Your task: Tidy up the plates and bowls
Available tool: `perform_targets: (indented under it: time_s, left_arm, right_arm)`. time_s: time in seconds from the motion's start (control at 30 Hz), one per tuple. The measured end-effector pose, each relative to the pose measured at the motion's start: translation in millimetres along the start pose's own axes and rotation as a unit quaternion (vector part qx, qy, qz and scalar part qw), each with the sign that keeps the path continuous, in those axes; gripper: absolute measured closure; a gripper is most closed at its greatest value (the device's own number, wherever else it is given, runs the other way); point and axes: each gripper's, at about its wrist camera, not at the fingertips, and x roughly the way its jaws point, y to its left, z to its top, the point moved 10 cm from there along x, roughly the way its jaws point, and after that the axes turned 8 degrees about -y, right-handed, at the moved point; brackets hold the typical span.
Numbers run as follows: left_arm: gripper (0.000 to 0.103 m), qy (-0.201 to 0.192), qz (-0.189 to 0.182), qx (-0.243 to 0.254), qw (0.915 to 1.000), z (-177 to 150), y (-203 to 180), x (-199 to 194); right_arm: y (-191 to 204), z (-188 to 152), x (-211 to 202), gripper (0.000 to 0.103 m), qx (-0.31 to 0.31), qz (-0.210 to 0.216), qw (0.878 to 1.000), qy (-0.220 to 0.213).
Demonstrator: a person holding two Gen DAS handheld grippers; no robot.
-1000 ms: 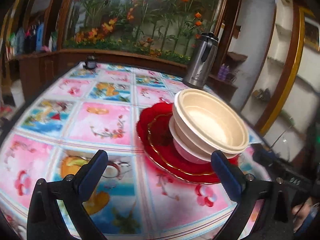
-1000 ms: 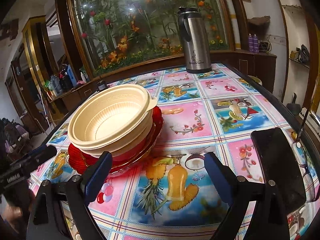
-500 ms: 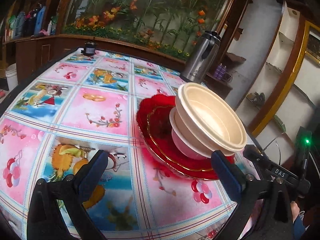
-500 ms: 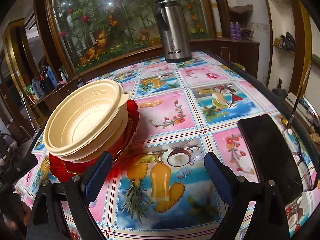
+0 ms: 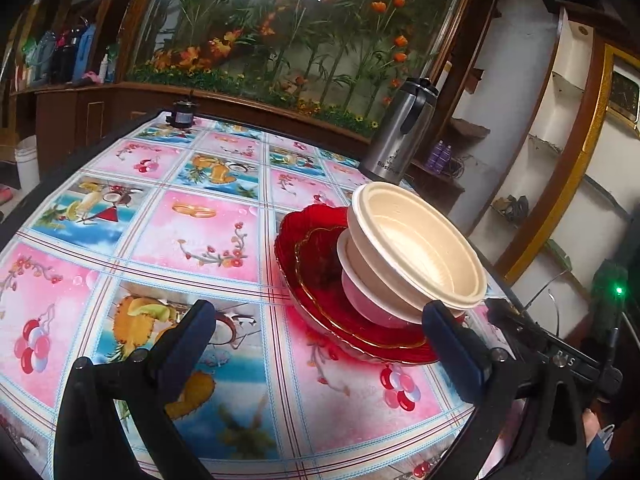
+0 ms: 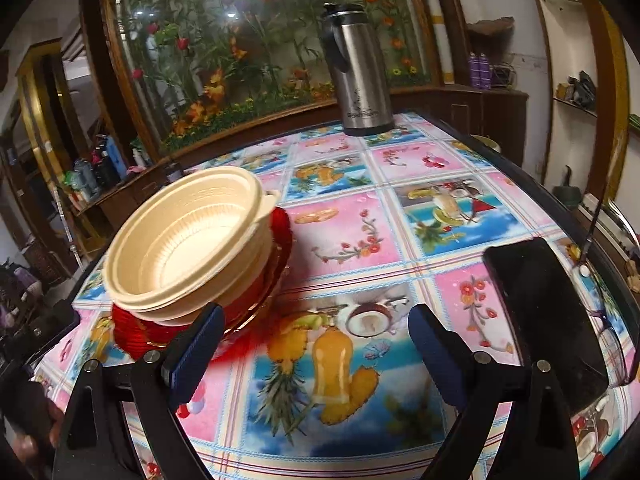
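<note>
My left gripper [image 5: 320, 344] hangs spread wide and empty over the fruit-print tablecloth [image 5: 192, 236]; my right gripper [image 6: 316, 344] is likewise parted, nothing between its blue pads [image 6: 196, 350]. Just past my left claw's right finger, at two o'clock, the cream bowls [image 5: 416, 248] sit nested on the stacked red plates [image 5: 320, 280]. From my right claw the same stack lies at ten o'clock, a black phone [image 6: 548, 312] at three. Farther off at twelve stands a steel thermos jug [image 6: 358, 72].
</note>
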Motion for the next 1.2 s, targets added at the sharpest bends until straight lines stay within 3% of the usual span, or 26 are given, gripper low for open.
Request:
perform_targets:
  time_s: [0.43, 0.87, 1.2]
  left_arm:
    - [0.0, -0.004, 0.077, 0.061, 0.9952, -4, -10, 0]
    - [0.0, -0.017, 0.056, 0.074, 0.9955, -4, -23, -7]
    - [0.0, 0.01, 0.061, 0.075, 0.9952, -15, -22, -8]
  right_arm:
    - [10, 1, -5, 0.008, -0.016, 0.028, 0.999, -0.012]
    - [10, -2, -1, 0.008, -0.023, 0.027, 0.999, -0.002]
    - [12, 0, -5, 0.008, -0.028, 0.013, 0.999, -0.012]
